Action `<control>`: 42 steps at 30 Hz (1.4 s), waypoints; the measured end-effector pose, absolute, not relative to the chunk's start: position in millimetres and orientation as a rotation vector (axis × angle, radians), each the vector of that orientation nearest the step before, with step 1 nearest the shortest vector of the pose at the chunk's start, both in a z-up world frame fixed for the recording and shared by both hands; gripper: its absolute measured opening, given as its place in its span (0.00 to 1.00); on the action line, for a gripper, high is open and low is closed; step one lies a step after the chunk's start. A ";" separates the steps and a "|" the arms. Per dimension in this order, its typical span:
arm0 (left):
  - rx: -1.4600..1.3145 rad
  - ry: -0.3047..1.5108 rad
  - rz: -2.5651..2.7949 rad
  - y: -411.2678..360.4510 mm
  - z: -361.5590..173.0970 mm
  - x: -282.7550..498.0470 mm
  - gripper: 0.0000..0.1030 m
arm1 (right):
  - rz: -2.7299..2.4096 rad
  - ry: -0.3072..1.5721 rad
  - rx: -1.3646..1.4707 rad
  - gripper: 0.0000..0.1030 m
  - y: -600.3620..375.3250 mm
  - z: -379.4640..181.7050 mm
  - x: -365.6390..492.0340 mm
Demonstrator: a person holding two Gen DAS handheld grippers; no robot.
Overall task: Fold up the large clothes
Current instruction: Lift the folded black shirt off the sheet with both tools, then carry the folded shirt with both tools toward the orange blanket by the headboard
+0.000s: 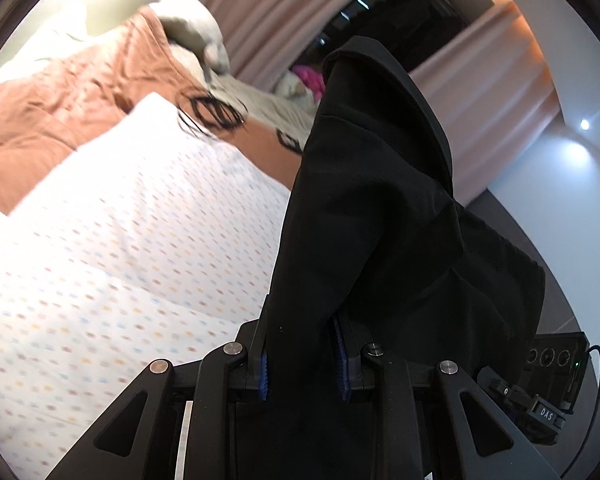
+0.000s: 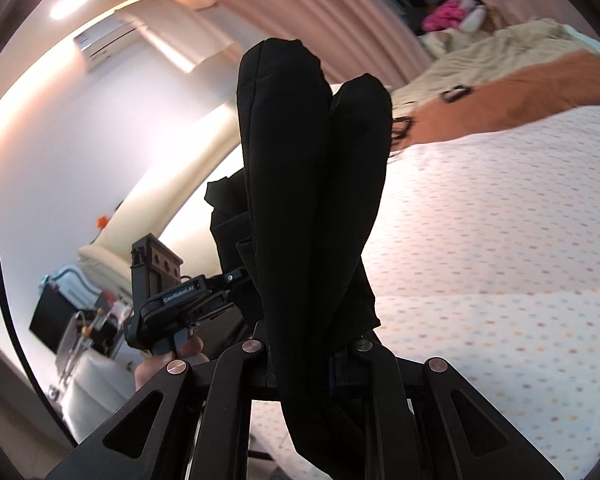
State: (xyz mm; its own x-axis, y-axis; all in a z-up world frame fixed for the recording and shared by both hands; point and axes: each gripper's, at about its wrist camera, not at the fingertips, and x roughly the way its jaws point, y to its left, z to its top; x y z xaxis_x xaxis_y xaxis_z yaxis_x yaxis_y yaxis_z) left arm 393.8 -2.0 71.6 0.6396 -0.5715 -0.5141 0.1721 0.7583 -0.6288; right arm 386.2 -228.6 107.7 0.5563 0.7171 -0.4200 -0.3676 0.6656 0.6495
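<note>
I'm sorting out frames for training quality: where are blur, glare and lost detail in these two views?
Left wrist view: the dotted white bedsheet and orange duvet are motion-smeared, ceiling spotlights flare on the right, and the black garment is nearly featureless. Right wrist view: the white wall is blown out, the black garment shows hardly any folds, and fisheye bends the room edges.

"GenRobot.AI" on left gripper (image 2: 236,280); "DAS" on right gripper (image 1: 546,414).
</note>
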 end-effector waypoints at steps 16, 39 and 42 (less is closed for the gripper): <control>-0.619 0.610 -0.288 176.3 122.2 339.3 0.24 | 0.918 0.740 0.365 0.14 -43.9 150.4 386.0; -0.637 0.501 -0.007 386.2 135.6 267.9 0.21 | 1.199 0.829 0.232 0.14 198.7 134.3 377.1; -0.628 0.501 0.038 406.5 136.0 260.4 0.21 | 1.228 0.848 0.219 0.14 232.3 129.2 371.0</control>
State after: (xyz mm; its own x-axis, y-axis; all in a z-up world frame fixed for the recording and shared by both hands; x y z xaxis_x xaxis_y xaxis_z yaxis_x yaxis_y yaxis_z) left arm 260.4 406.5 136.0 0.8804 -0.1149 -0.4601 -0.1833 0.8124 -0.5535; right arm 371.0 232.3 129.2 0.0823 0.8891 -0.4503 -0.7363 0.3587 0.5737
